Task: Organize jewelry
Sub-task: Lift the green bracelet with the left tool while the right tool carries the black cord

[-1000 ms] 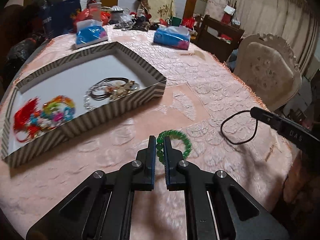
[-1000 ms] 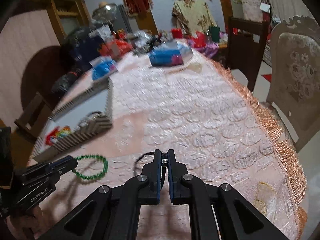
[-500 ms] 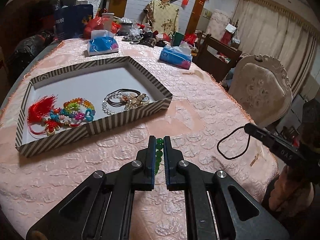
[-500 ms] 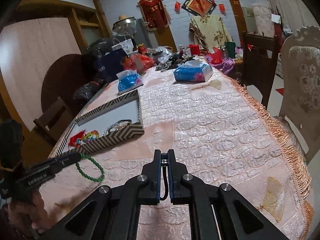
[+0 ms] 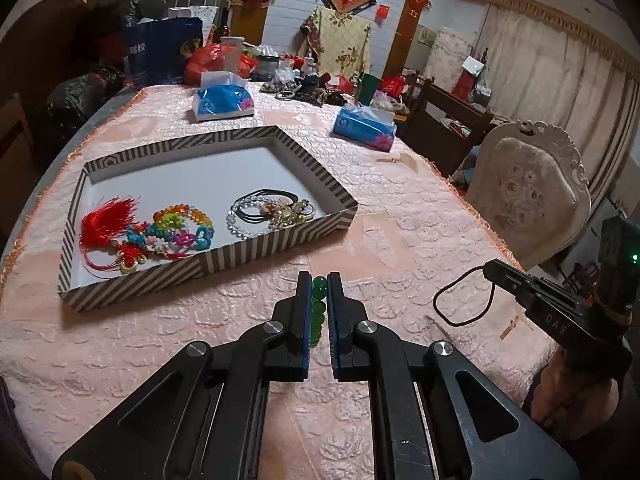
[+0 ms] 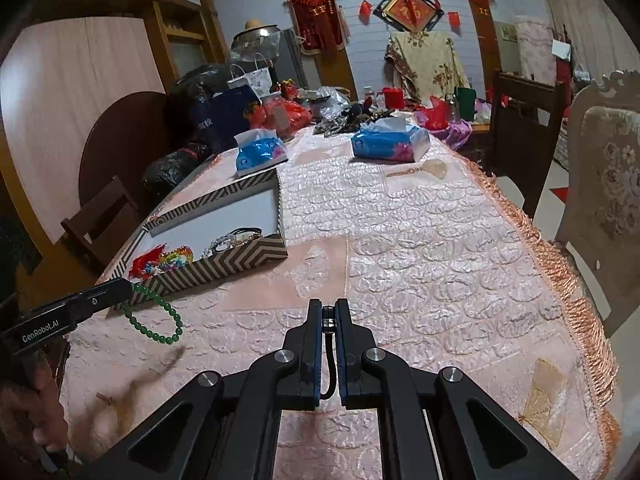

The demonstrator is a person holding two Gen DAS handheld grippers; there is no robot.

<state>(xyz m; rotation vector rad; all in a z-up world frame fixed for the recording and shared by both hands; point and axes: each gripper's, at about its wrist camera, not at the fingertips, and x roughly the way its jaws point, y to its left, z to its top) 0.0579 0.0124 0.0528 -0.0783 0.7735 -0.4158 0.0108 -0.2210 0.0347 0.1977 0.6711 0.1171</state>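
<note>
My left gripper (image 5: pixel 319 285) is shut on a green bead bracelet (image 5: pixel 318 307) and holds it above the pink tablecloth; the bracelet hangs from it in the right wrist view (image 6: pixel 160 322). My right gripper (image 6: pixel 328 309) is shut on a black cord loop (image 6: pixel 329 364), which dangles from it in the left wrist view (image 5: pixel 464 302). A striped box (image 5: pixel 280 236) lies ahead to the left and holds a red tassel (image 5: pixel 106 222), colourful beads (image 5: pixel 180 226) and a heap of bracelets (image 5: pixel 272 212).
Two blue tissue packs (image 5: pixel 222 102) (image 5: pixel 365 125) lie beyond the box. Bags and clutter fill the table's far end. A carved chair (image 5: pixel 528 196) stands at the right edge. A small fan (image 6: pixel 428 169) lies near the far right edge.
Both grippers have lifted their pieces off the cloth. The bracelet and the cord lay on the table a second ago and now hang in the air. The views have tilted up.
</note>
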